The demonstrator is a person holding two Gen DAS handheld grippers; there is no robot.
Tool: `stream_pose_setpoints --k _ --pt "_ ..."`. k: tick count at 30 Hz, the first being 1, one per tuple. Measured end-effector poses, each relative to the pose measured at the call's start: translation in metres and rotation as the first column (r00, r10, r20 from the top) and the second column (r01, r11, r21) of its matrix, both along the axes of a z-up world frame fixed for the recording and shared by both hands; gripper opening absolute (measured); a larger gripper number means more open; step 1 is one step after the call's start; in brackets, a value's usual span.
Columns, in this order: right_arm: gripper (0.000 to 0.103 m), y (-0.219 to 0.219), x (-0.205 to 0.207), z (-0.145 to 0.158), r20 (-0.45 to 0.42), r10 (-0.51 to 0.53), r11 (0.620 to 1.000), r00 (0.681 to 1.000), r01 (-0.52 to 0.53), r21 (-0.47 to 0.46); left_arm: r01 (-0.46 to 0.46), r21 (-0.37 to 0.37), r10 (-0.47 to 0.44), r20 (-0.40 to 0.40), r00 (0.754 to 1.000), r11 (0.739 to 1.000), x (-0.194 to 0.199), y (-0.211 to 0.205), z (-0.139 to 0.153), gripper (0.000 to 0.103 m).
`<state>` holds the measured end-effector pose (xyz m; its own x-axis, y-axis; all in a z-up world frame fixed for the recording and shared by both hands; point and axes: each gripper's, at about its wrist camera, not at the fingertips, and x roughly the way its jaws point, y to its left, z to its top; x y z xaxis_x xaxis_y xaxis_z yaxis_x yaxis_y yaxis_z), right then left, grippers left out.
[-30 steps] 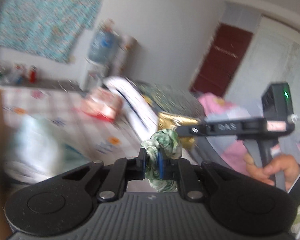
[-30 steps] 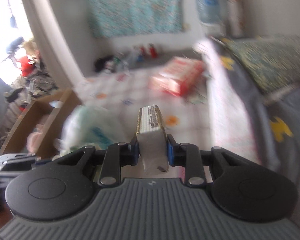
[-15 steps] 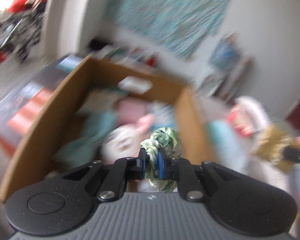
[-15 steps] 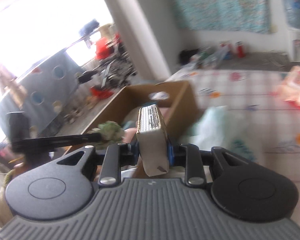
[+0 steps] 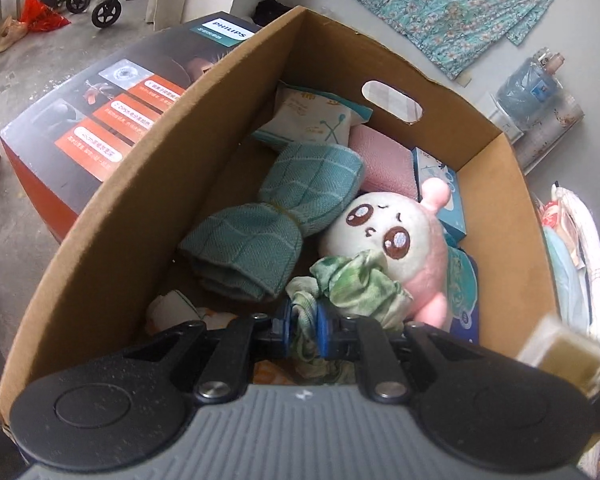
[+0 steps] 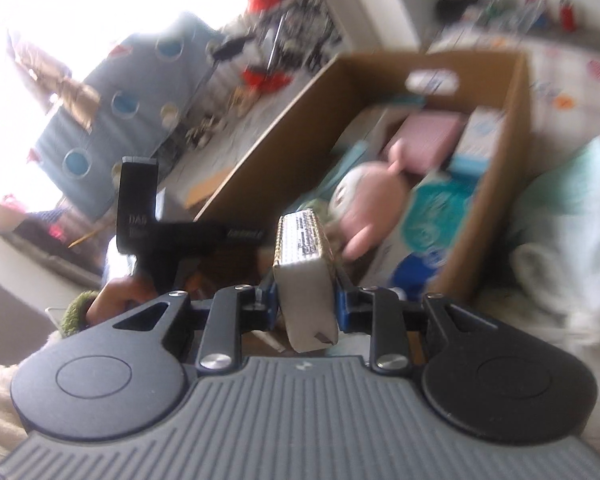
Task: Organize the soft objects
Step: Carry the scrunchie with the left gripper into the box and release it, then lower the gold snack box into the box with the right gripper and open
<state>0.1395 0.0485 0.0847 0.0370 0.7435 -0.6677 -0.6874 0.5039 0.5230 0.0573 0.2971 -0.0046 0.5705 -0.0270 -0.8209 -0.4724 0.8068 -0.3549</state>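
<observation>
My left tool (image 5: 305,322) is pinched tight on the green scrunchie (image 5: 354,286), over the near end of the cardboard box (image 5: 112,236), beside the pink plush (image 5: 396,236). Right tool (image 6: 306,302) grips a gold-edged packet (image 6: 304,256) near the box's near right corner.

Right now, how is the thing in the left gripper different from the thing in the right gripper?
The left gripper pinches a crumpled green-and-white scrunchie; the right gripper clamps a boxy gold-edged packet. The scrunchie is soft and bunched up, while the packet has flat faces and straight edges. The scrunchie hangs over the cardboard box, by the pink plush toy; the packet looks nearer the box's edge. Both are held, not yet dropped in.
</observation>
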Motion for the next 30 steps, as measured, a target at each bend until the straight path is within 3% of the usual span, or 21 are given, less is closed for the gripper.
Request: stream_pose_setpoints --k 4,8,11,18,25,30 --pt "0.028 0.026 0.007 -0.017 -0.129 0.052 0.997 0.990 -0.058 -0.044 -0.001 -0.018 0.001 -0.005 1.000 1.000 0.006 0.002 -0.006 0.016" --pt "0.035 0.038 0.009 -0.028 -0.109 0.038 0.990 0.993 -0.053 -0.133 0.002 -0.014 -0.002 -0.008 1.000 1.000 0.008 0.001 -0.006 0.022" --pt "0.040 0.034 0.007 -0.027 -0.077 0.026 0.990 0.997 -0.036 -0.133 0.001 0.000 -0.001 -0.005 1.000 1.000 0.007 0.000 -0.005 0.025" --pt "0.046 -0.003 0.005 -0.016 0.000 -0.074 0.997 0.997 0.074 -0.030 -0.001 0.071 -0.003 0.053 0.999 0.997 -0.003 -0.008 0.003 0.042" --pt "0.047 -0.065 -0.015 -0.012 0.014 -0.246 0.965 0.969 0.243 0.101 0.031 0.125 -0.044 0.103 0.994 0.992 -0.023 -0.028 0.016 0.041" --pt "0.048 -0.101 -0.027 -0.021 -0.031 -0.322 0.932 0.946 0.323 0.167 0.087 0.040 -0.091 0.094 0.991 0.995 -0.023 -0.041 0.014 0.040"
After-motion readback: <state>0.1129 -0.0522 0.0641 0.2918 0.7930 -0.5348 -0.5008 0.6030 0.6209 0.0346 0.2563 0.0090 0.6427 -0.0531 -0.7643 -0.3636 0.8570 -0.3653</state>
